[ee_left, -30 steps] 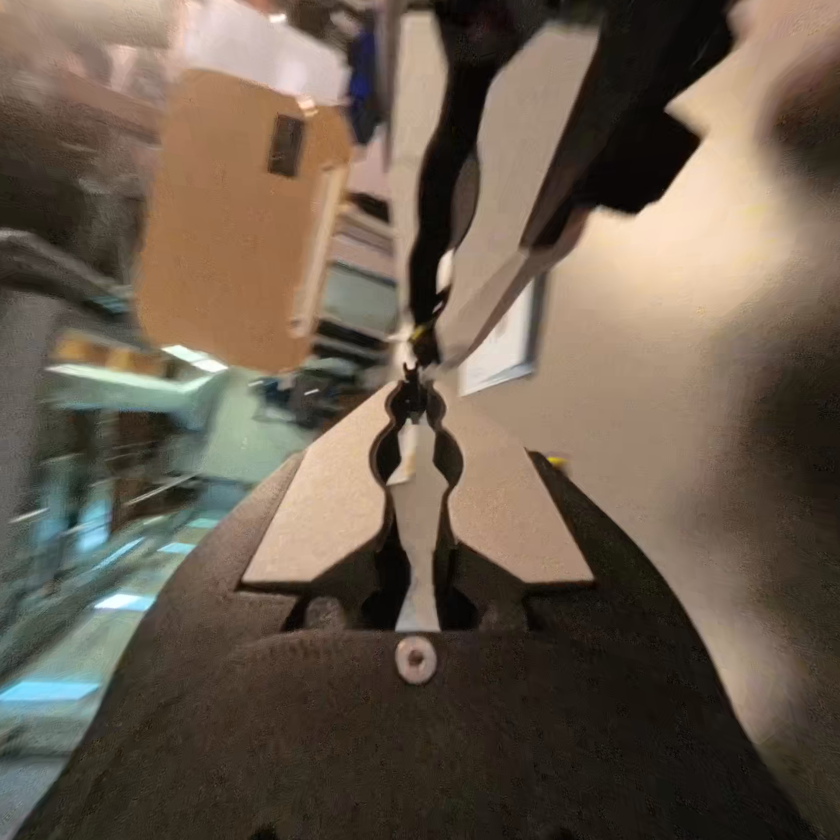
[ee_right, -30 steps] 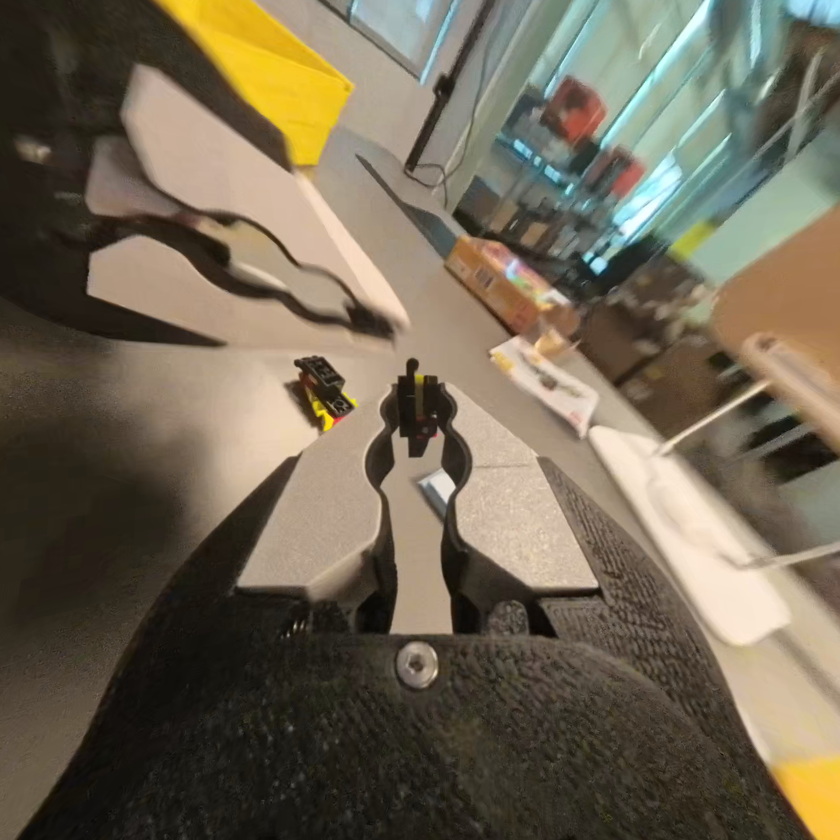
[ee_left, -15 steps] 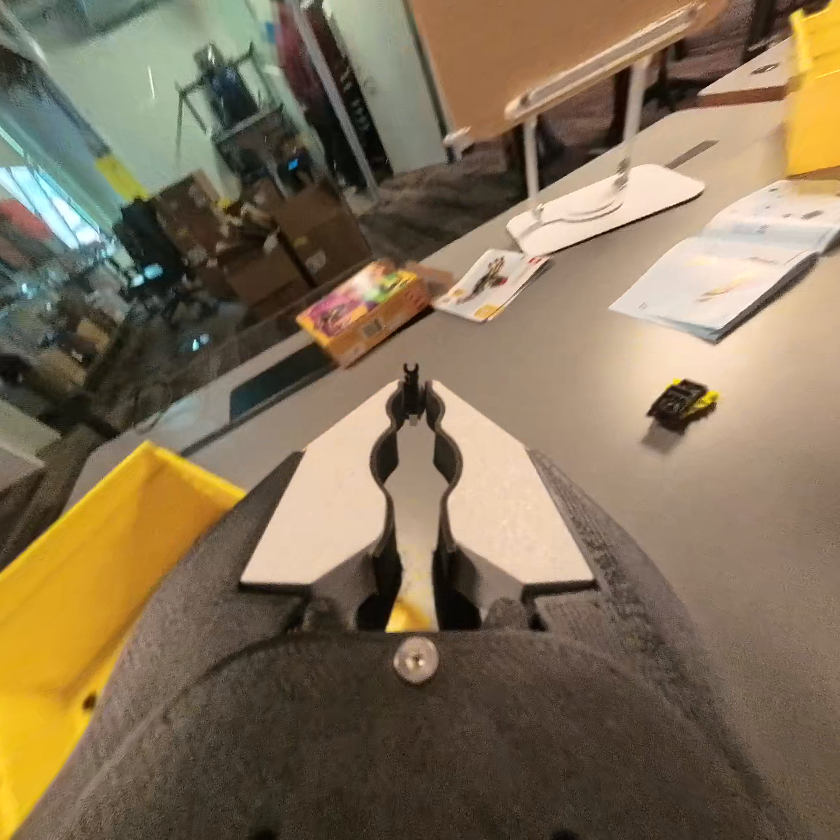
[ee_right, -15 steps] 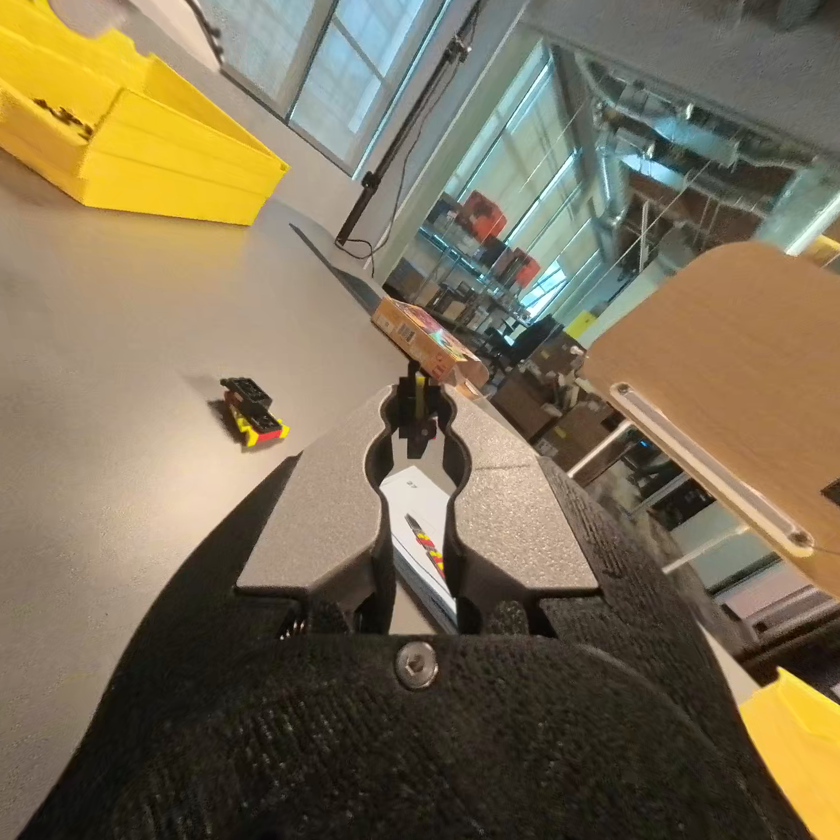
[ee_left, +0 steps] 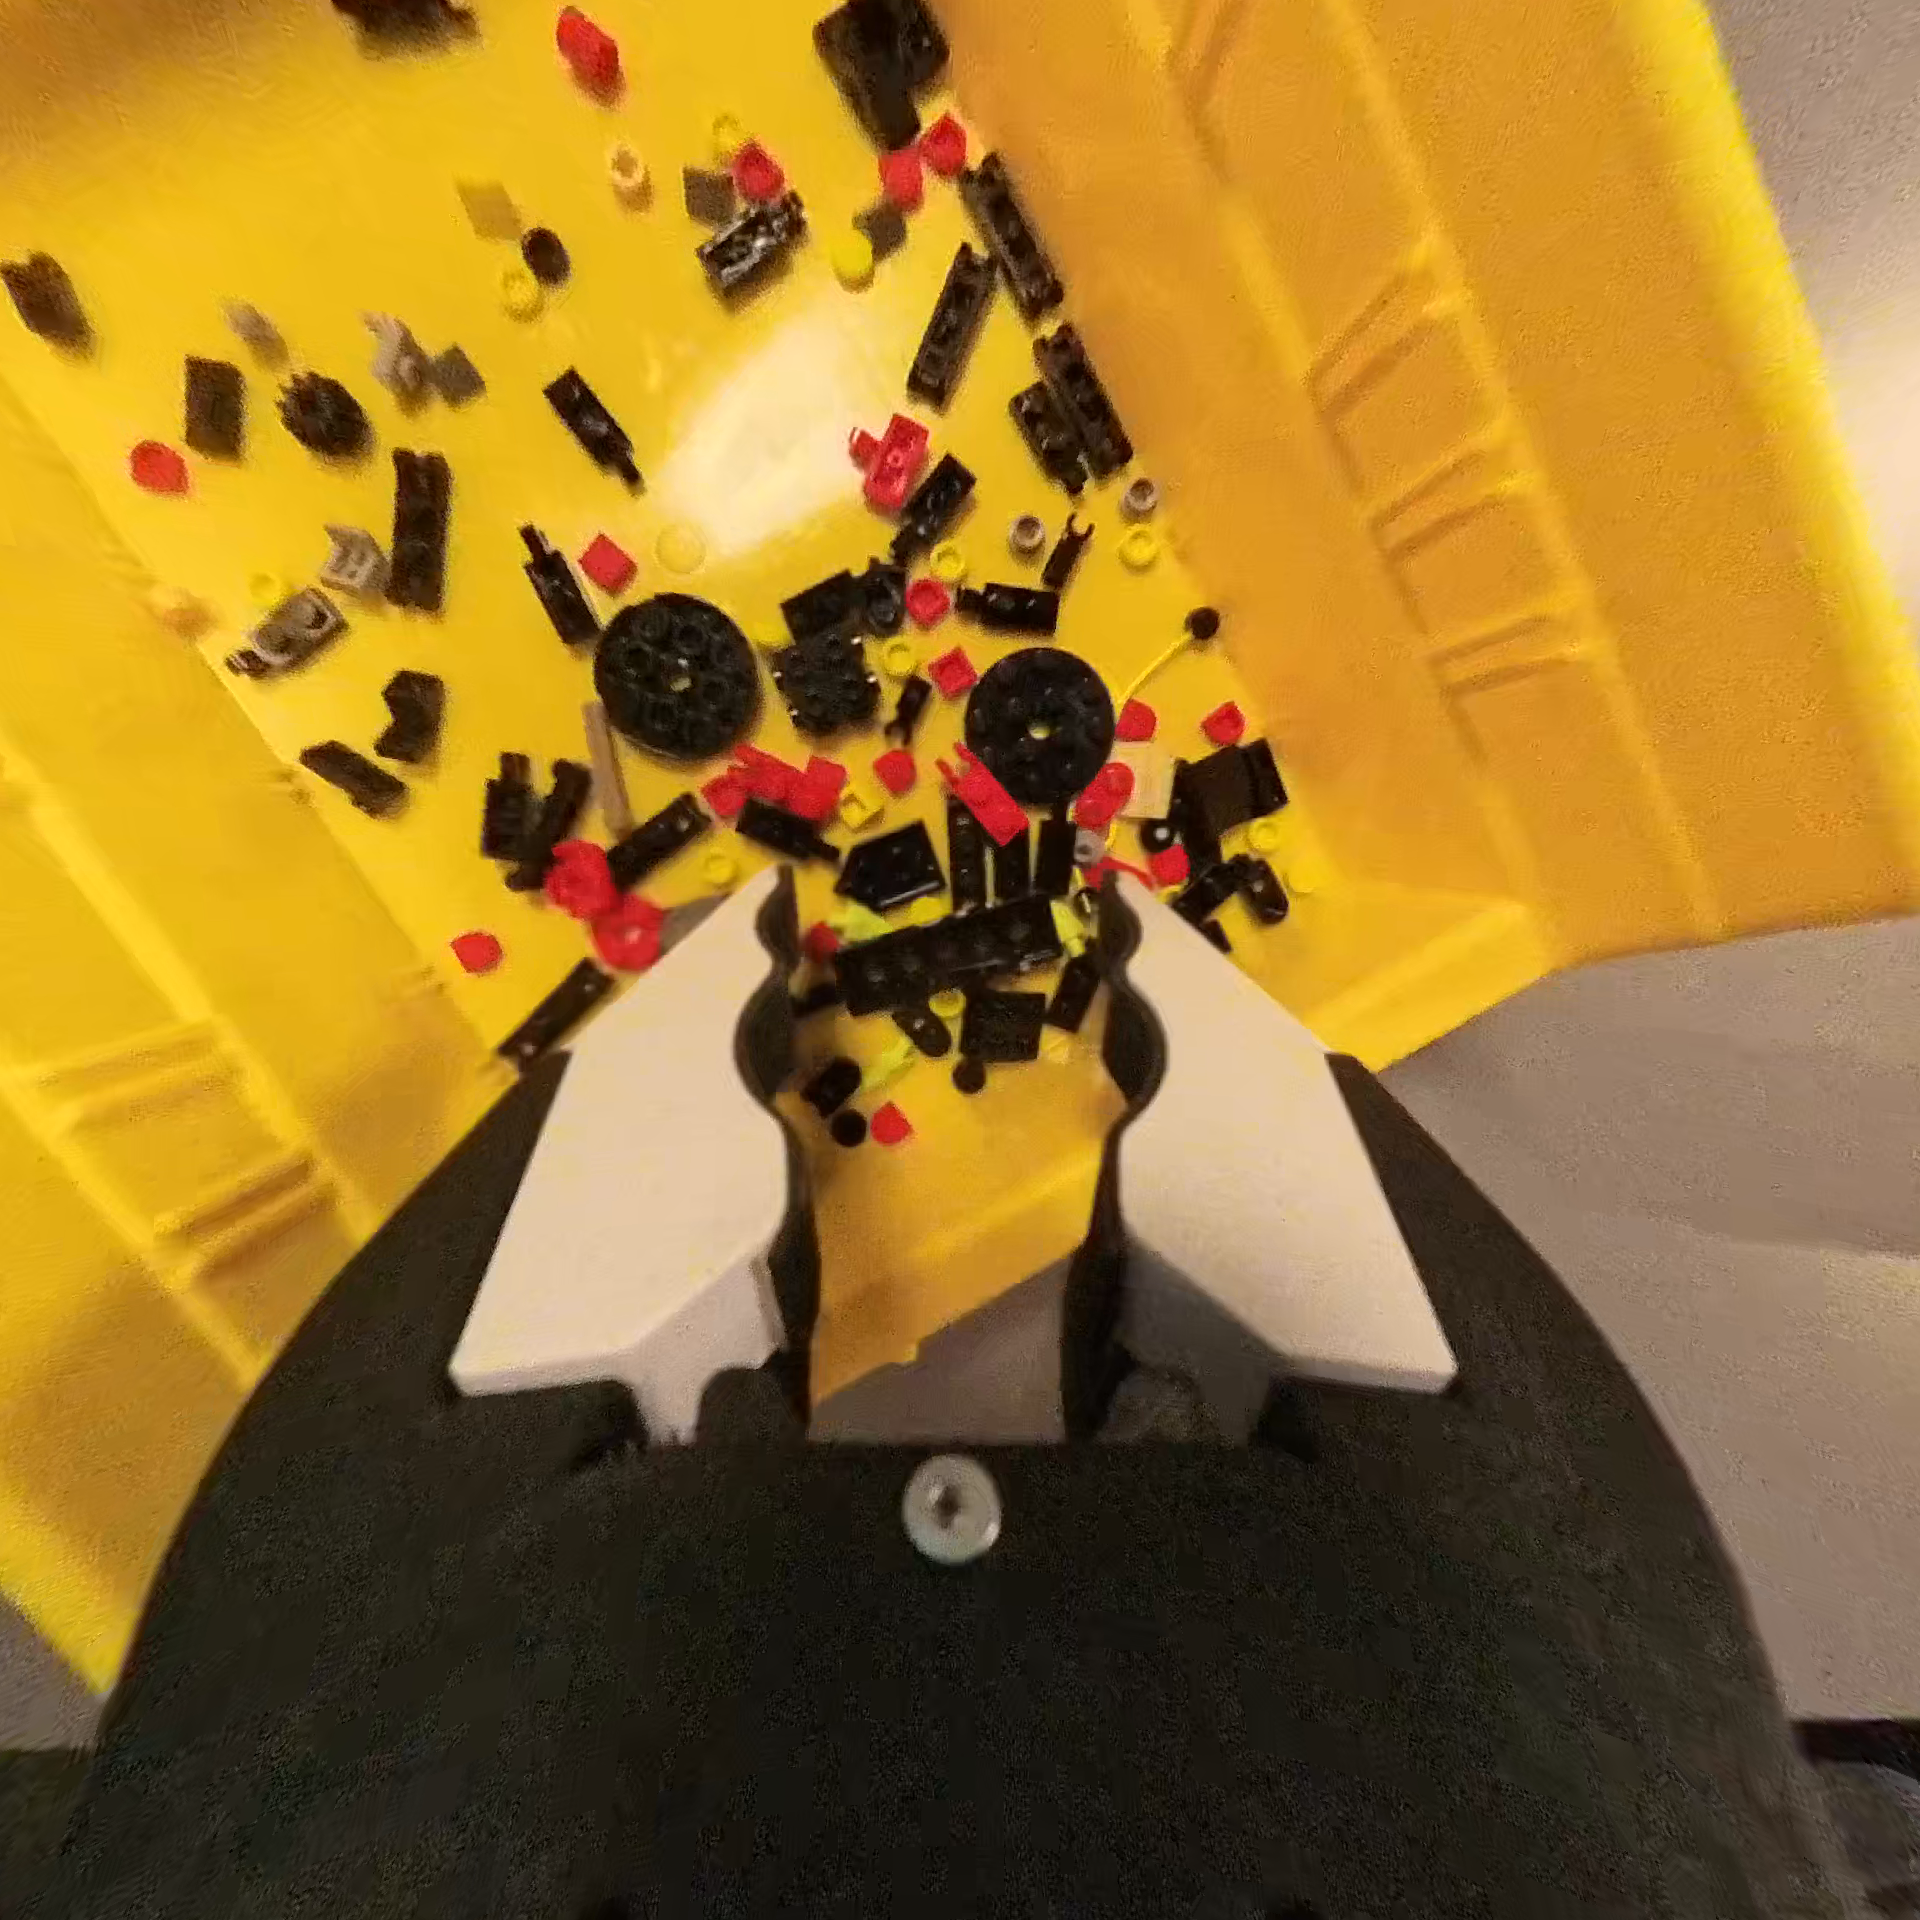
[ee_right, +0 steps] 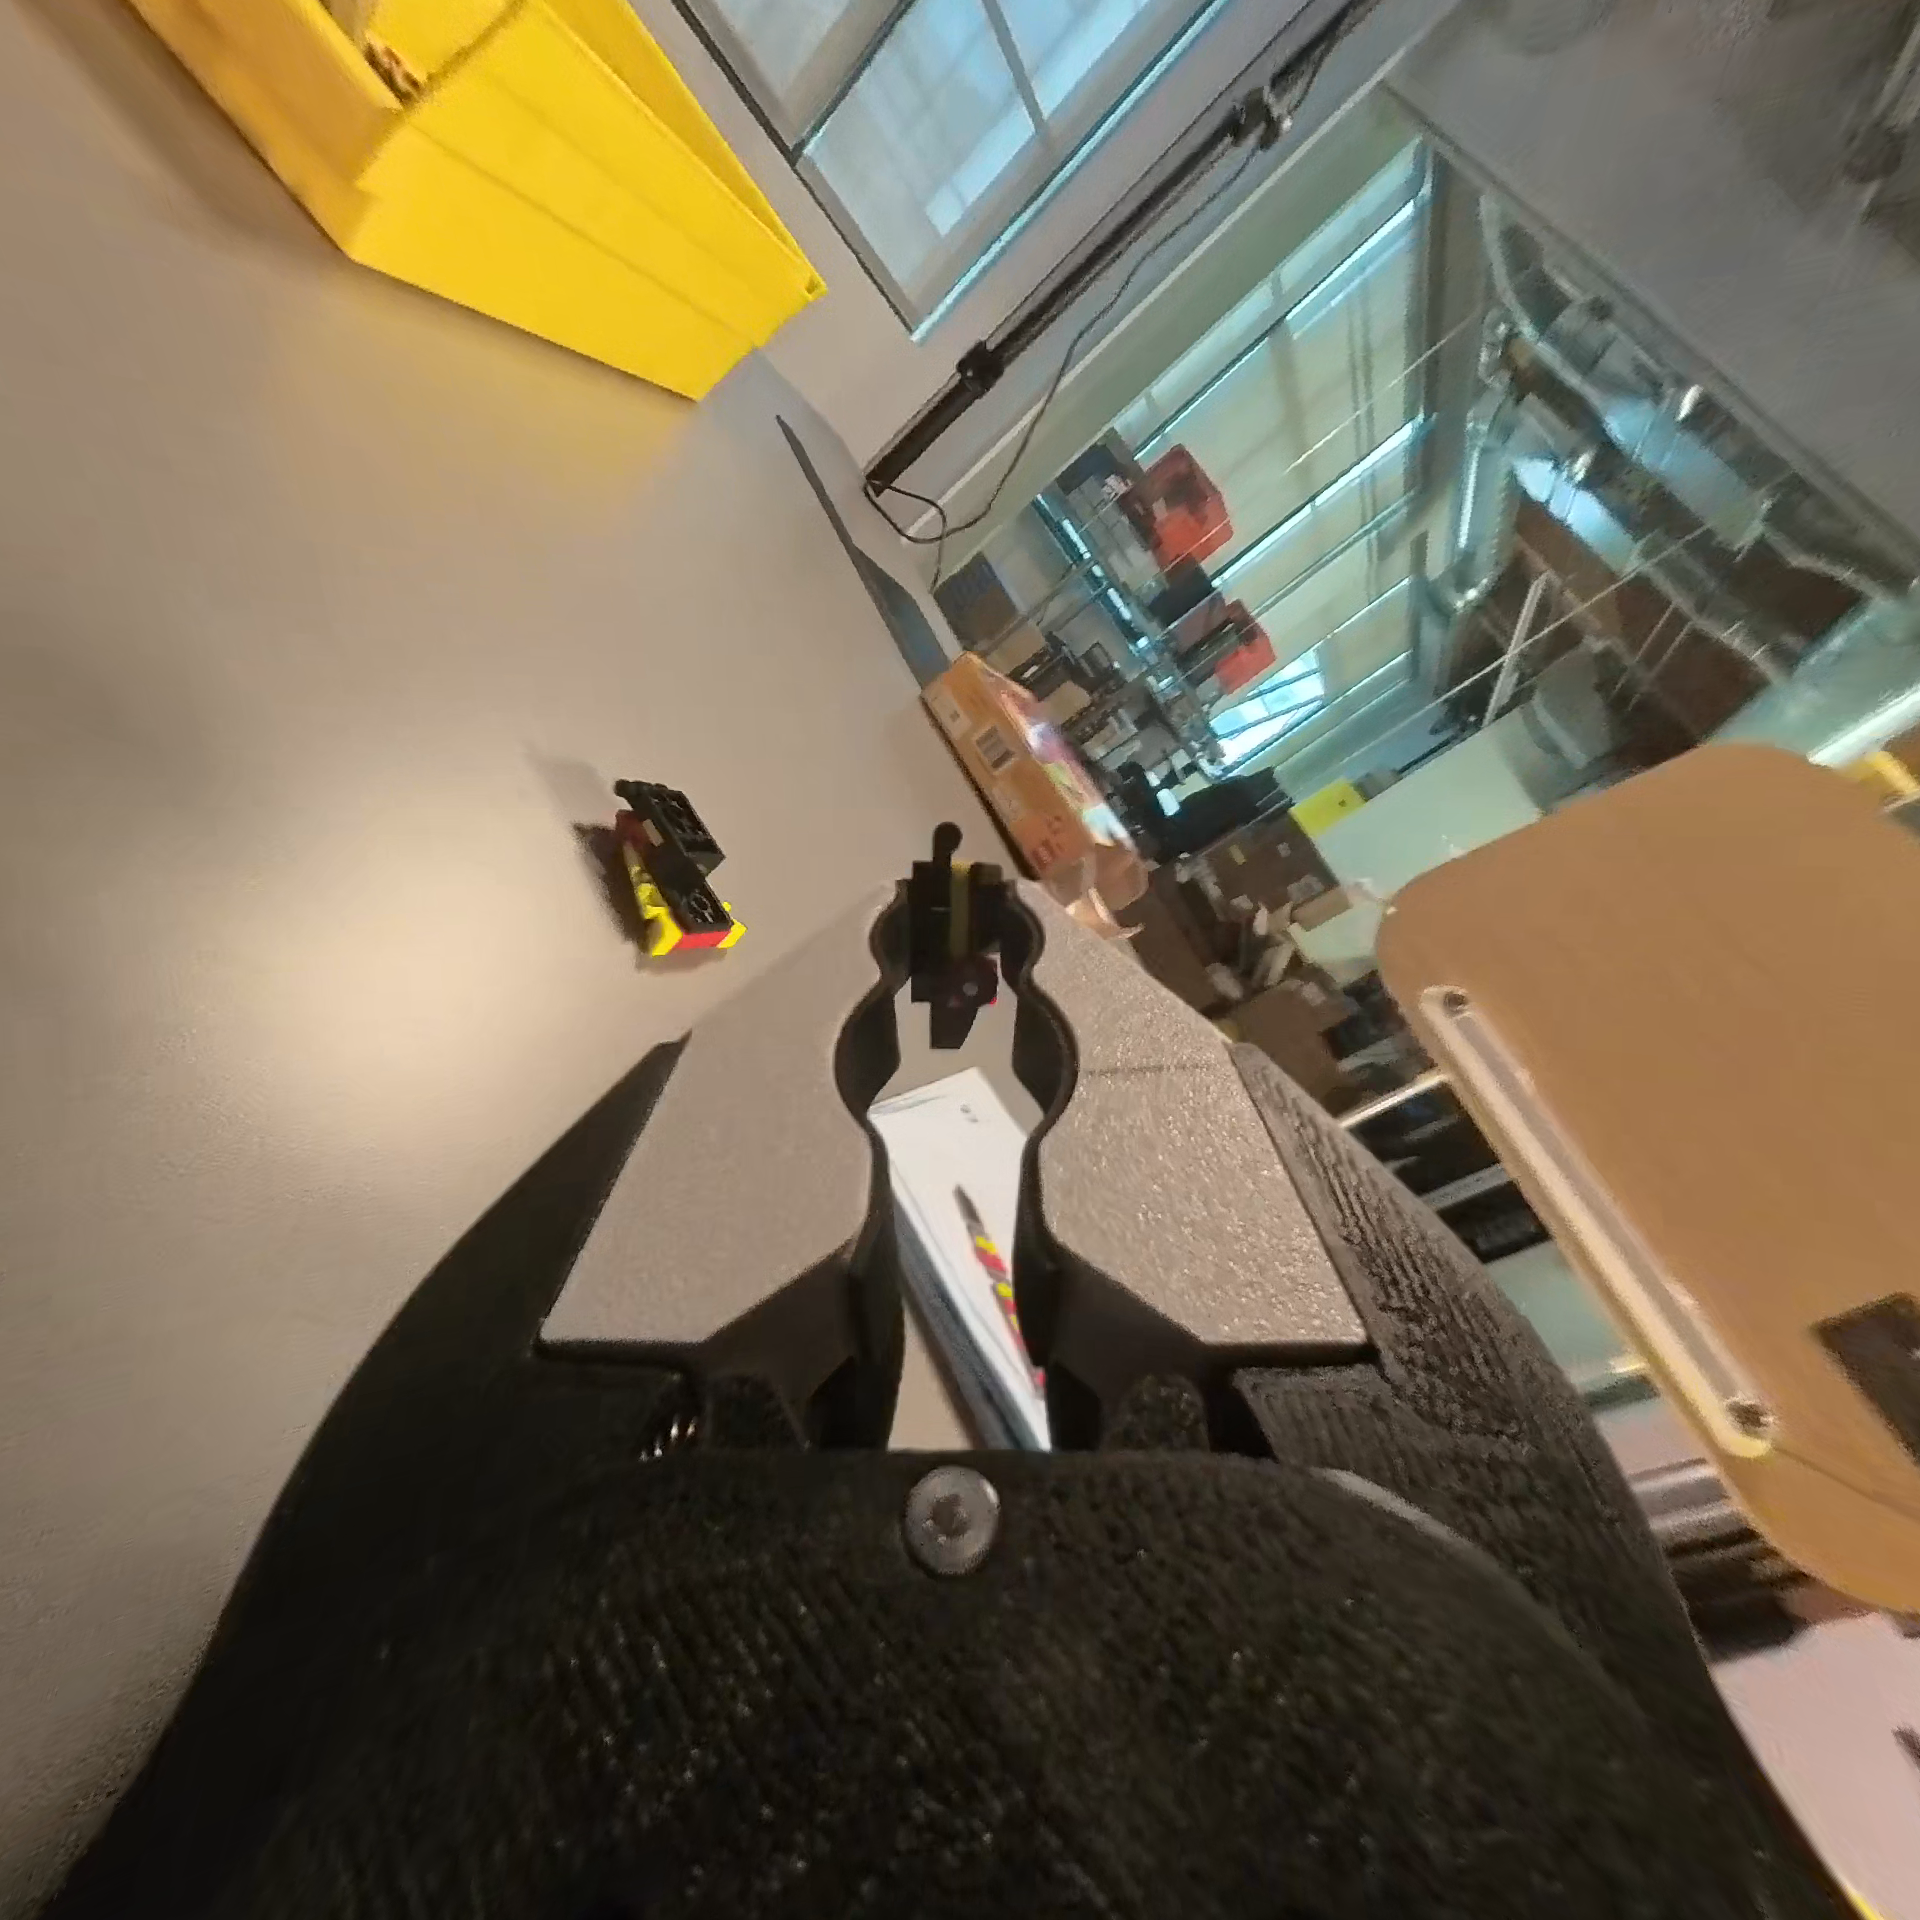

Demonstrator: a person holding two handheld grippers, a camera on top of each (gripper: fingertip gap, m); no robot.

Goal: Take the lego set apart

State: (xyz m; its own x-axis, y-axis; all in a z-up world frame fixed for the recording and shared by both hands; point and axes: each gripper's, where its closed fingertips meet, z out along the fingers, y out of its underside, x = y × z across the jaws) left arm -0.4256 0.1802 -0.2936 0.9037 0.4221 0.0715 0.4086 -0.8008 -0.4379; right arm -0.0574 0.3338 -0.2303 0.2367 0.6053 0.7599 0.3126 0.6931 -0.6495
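Observation:
My left gripper (ee_left: 951, 904) is open and empty, held over a yellow bin (ee_left: 1351, 436) whose floor is strewn with several loose black, red and yellow lego pieces (ee_left: 821, 665), among them two black round discs (ee_left: 675, 675). My right gripper (ee_right: 954, 914) is shut on a small black, yellow and red lego chunk (ee_right: 948, 935) and holds it above the grey table (ee_right: 312, 644). A second small black, red and yellow lego assembly (ee_right: 673, 878) lies on the table to the left of the right gripper's tips.
Yellow bins (ee_right: 540, 177) stand at the table's far left in the right wrist view. An orange box (ee_right: 1013, 769) lies at the table's far edge. A white booklet (ee_right: 961, 1226) lies under the right gripper. A wooden board on a stand (ee_right: 1683, 1091) is at right. About 40 cm separates my left fingertips from my right.
My left gripper swung from above the table to over the yellow bin and opened; the small black piece at its tips is gone. My right gripper still holds its chunk and has tilted.

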